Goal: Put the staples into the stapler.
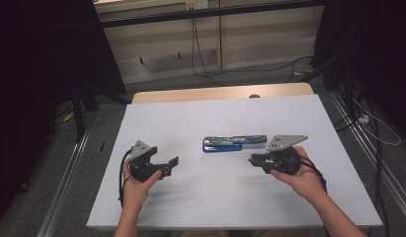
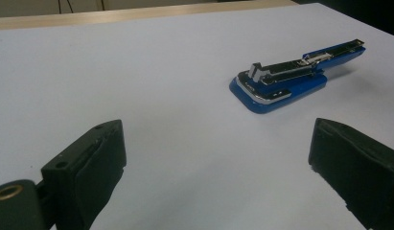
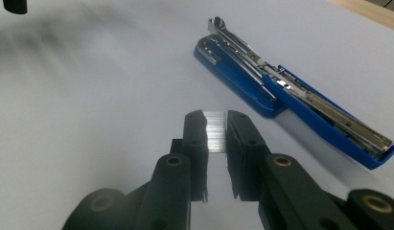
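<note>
1. The left gripper is near the person, at the left side of the white table. Its jaws are wide apart and hold nothing.
2. The right gripper is at the right side. Its jaws are close together and pinch a small shiny strip of staples.
3. I think the job now is to put the strip into the stapler. To do it well, line the strip up with the long metal track and slide it in flat. Go slowly, because the strip could snap or slip. The free gripper could hold the blue base so it does not slide.
4. The blue stapler lies farther off, in the middle of the table, between the two grippers. It is flipped open and lies flat. Its long side runs left to right across the table.
</note>
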The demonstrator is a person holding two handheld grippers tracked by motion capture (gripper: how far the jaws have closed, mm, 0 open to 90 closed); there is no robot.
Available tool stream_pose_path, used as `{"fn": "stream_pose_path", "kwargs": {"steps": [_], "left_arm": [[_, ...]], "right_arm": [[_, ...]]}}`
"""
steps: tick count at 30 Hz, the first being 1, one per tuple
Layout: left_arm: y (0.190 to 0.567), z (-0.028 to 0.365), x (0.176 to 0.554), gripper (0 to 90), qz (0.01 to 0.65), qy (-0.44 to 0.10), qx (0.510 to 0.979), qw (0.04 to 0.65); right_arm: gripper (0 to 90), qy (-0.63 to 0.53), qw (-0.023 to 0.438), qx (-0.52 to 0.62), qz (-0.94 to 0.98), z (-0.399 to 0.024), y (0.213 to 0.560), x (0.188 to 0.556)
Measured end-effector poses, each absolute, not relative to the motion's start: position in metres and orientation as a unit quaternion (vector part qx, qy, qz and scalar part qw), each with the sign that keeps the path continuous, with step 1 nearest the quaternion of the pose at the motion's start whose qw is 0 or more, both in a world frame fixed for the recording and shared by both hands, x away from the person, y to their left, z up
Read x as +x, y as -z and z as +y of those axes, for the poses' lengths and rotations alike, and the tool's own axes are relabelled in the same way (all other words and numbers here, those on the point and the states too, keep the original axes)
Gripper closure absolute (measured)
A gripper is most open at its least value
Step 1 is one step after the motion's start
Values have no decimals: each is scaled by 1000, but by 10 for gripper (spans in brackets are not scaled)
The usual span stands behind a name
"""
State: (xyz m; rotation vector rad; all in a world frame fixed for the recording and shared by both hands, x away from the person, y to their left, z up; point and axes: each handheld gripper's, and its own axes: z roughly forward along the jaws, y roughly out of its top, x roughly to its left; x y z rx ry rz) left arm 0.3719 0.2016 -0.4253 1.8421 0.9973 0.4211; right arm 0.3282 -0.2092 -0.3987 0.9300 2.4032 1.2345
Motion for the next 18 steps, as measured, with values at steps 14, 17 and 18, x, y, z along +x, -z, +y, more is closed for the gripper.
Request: {"fn": "stream_pose_path", "kwargs": {"steps": [14,17,18], "left_arm": [[425,200,372,61,407,-173,759,477],[425,200,372,61,407,-171,759,479],[425,200,372,61,409,-171,756,482]], "right_arm": [[793,-455,125,306,826,-204,395,351],[793,-451,125,304,830,-203,395,355],[793,-452,122,302,831,-202,396,356]]}}
